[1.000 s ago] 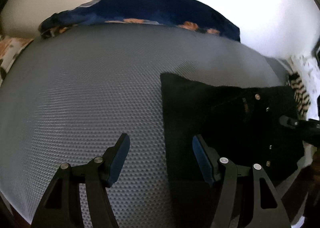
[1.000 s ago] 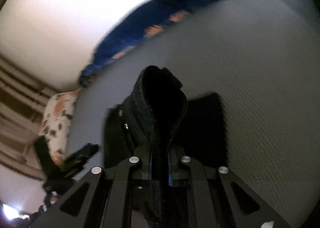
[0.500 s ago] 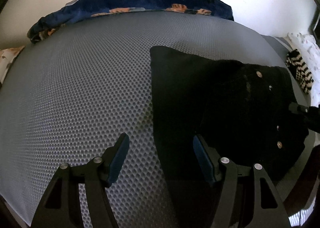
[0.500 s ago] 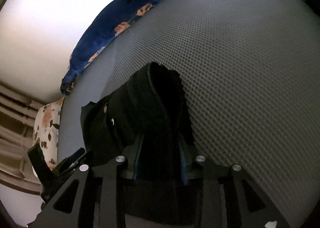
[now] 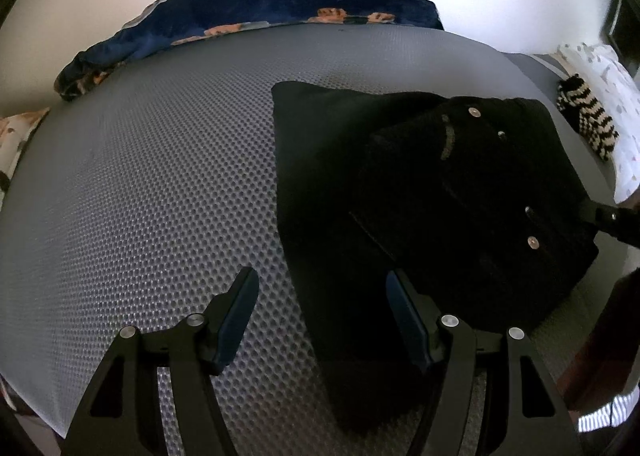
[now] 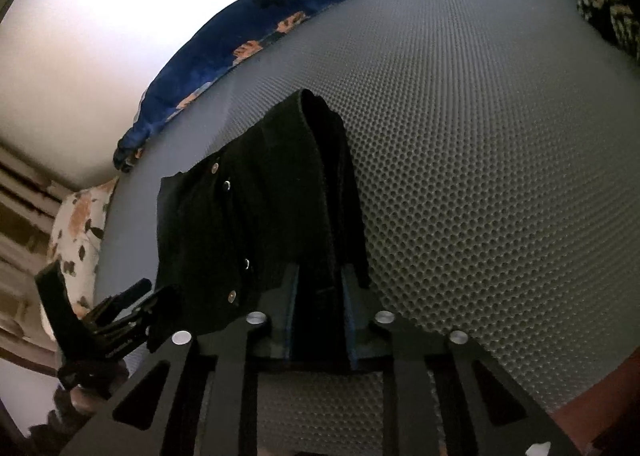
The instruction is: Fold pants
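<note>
Black pants (image 5: 420, 191) with metal buttons lie folded on a grey honeycomb mat (image 5: 152, 183). My left gripper (image 5: 322, 312) is open and empty; its right finger is over the pants' near edge and its left finger over bare mat. My right gripper (image 6: 320, 296) has its jaws partly apart around a thick fold of the pants (image 6: 256, 223), which still lies between the pads. The right gripper's tip (image 5: 608, 215) shows at the pants' right edge in the left wrist view. The left gripper (image 6: 120, 316) shows at the lower left of the right wrist view.
A dark blue floral blanket (image 5: 256, 11) lies along the mat's far edge by a white wall. A floral pillow (image 6: 76, 223) sits at one end. A black-and-cream striped cloth (image 5: 588, 119) and white bedding (image 5: 612, 95) lie at the other end.
The right gripper's jaws have widened from a tight pinch and lowered the raised fold onto the mat. The left gripper stayed open and drew back a little, so more of the pants shows.
</note>
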`<action>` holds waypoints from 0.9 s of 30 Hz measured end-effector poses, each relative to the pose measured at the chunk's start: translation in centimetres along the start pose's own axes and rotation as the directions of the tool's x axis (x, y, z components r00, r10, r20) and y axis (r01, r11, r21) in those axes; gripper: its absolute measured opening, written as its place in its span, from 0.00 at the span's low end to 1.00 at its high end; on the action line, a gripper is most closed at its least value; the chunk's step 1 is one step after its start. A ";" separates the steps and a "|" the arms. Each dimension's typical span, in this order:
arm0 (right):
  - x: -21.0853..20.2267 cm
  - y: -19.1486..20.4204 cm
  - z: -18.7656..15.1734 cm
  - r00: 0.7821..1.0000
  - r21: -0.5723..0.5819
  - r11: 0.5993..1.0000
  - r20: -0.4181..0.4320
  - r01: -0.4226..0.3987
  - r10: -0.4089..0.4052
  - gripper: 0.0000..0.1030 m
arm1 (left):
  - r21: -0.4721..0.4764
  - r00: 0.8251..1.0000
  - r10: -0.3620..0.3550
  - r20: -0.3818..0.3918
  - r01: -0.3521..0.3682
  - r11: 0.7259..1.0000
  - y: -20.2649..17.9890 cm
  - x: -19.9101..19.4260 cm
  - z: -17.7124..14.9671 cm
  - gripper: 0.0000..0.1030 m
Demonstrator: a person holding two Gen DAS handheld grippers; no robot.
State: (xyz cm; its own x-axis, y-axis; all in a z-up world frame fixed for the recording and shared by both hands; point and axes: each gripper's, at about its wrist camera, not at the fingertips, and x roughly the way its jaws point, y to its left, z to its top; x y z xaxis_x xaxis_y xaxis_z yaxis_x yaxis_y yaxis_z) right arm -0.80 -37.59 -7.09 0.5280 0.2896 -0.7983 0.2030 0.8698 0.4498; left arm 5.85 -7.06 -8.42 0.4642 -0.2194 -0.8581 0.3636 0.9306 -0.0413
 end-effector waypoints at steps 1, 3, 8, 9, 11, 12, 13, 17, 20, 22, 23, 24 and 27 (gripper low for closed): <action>-0.2 0.1 -0.1 1.000 -0.001 1.000 0.004 0.002 -0.002 0.15 | 0.005 1.000 0.000 0.001 0.000 1.000 -0.1 -0.1 -0.2 0.65; -0.5 0.1 -0.4 1.000 -0.007 1.000 0.007 0.008 -0.008 0.14 | 0.011 1.000 0.000 0.000 0.000 1.000 -0.1 -0.2 -0.5 0.65; 0.2 -0.8 -1.2 1.000 0.015 1.000 -0.007 0.004 -0.004 0.13 | 0.014 1.000 0.003 -0.014 -0.002 1.000 -0.1 0.5 -1.2 0.65; 0.2 -1.0 -1.2 1.000 0.019 1.000 -0.003 -0.004 0.004 0.13 | 0.014 1.000 0.002 -0.012 -0.002 1.000 -0.1 0.6 -1.2 0.66; 0.3 -1.1 -1.1 1.000 0.023 1.000 -0.006 -0.010 0.010 0.13 | 0.014 1.000 0.006 -0.010 -0.006 1.000 -0.1 0.6 -1.2 0.67; 0.3 -1.1 -1.0 1.000 0.022 1.000 -0.008 -0.010 0.010 0.13 | 0.014 1.000 0.009 -0.009 -0.008 1.000 -0.1 0.6 -1.3 0.68; 0.3 -1.0 -1.0 1.000 0.021 1.000 -0.009 -0.010 0.010 0.13 | 0.012 1.000 0.010 -0.009 -0.010 1.000 -0.1 0.6 -1.3 0.68; 0.3 -1.2 -1.0 1.000 0.035 0.999 -0.007 -0.019 0.019 0.15 | 0.002 1.000 0.013 -0.009 -0.013 1.000 0.0 0.7 -1.3 0.70; 0.3 -1.3 -1.0 1.000 0.041 0.999 -0.009 -0.028 0.029 0.17 | 0.000 1.000 0.020 -0.008 -0.020 1.000 0.0 0.7 -1.3 0.72; 0.2 -1.3 -0.9 1.000 0.034 0.999 -0.013 -0.025 0.025 0.17 | -0.004 1.000 0.018 -0.010 -0.018 1.000 0.0 0.7 -1.3 0.73; 0.2 -1.3 -0.8 1.000 0.032 0.999 -0.015 -0.024 0.024 0.18 | -0.008 1.000 0.017 -0.010 -0.017 1.000 0.1 0.7 -1.3 0.73; 0.2 -1.2 -0.8 1.000 0.031 0.999 -0.018 -0.023 0.024 0.19 | -0.012 1.000 0.016 -0.011 -0.016 1.000 0.1 0.7 -1.2 0.73; 0.2 -1.1 -0.4 1.000 0.022 1.000 -0.021 -0.012 0.013 0.27 | -0.013 1.000 0.015 -0.013 -0.015 1.000 0.1 0.7 -1.2 0.73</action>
State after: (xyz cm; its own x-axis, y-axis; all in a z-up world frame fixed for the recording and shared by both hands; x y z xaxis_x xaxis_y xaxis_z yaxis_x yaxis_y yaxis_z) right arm -1.23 -38.34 -7.88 0.5128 0.3091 -0.8010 0.2149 0.8571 0.4683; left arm 5.27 -6.76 -9.59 0.4592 -0.2020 -0.8651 0.3458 0.9377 -0.0354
